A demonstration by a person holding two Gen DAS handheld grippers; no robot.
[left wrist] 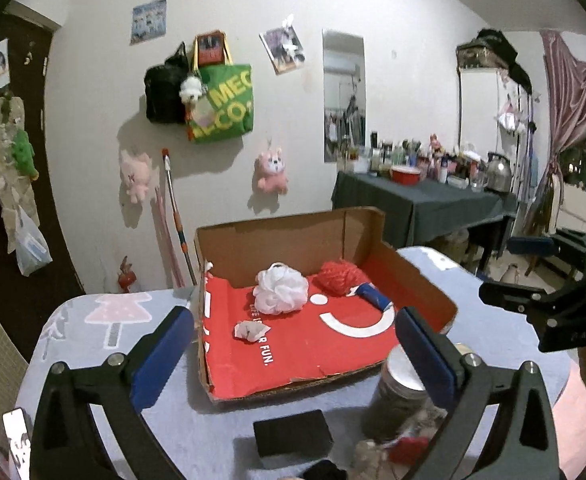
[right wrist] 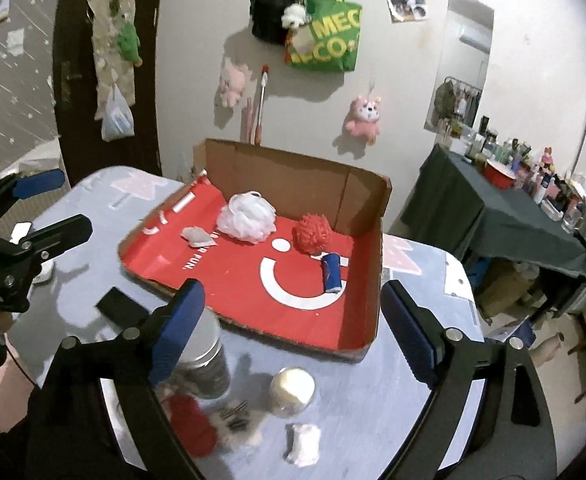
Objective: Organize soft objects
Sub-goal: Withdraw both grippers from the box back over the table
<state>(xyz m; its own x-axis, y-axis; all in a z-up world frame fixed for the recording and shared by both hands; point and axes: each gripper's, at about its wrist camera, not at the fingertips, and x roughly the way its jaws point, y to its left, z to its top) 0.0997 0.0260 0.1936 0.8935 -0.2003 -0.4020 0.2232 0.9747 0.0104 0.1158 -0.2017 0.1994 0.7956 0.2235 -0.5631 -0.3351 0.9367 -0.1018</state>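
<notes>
A shallow cardboard box point(left wrist: 293, 236) point(right wrist: 293, 172) with a red lining sits on the blue-grey table. In it lie a white mesh pouf point(left wrist: 280, 289) point(right wrist: 247, 218), a red fuzzy ball point(left wrist: 339, 277) point(right wrist: 313, 234), a rolled blue cloth point(left wrist: 375, 298) point(right wrist: 331, 273) and a crumpled white wad point(left wrist: 249, 330) point(right wrist: 197, 236). My left gripper point(left wrist: 293, 344) is open and empty, just before the box's near edge. My right gripper point(right wrist: 293, 312) is open and empty over the box's near corner. On the table near me lie a red soft item point(right wrist: 191, 432) and a white wad point(right wrist: 303, 444).
A grey-lidded jar point(left wrist: 399, 396) point(right wrist: 205, 356), a round pale lid point(right wrist: 293, 390) and a black block point(left wrist: 291, 434) point(right wrist: 119, 306) stand on the table before the box. The left gripper shows at the left of the right wrist view point(right wrist: 33, 220). A cluttered dark table point(left wrist: 425, 200) stands at the back right.
</notes>
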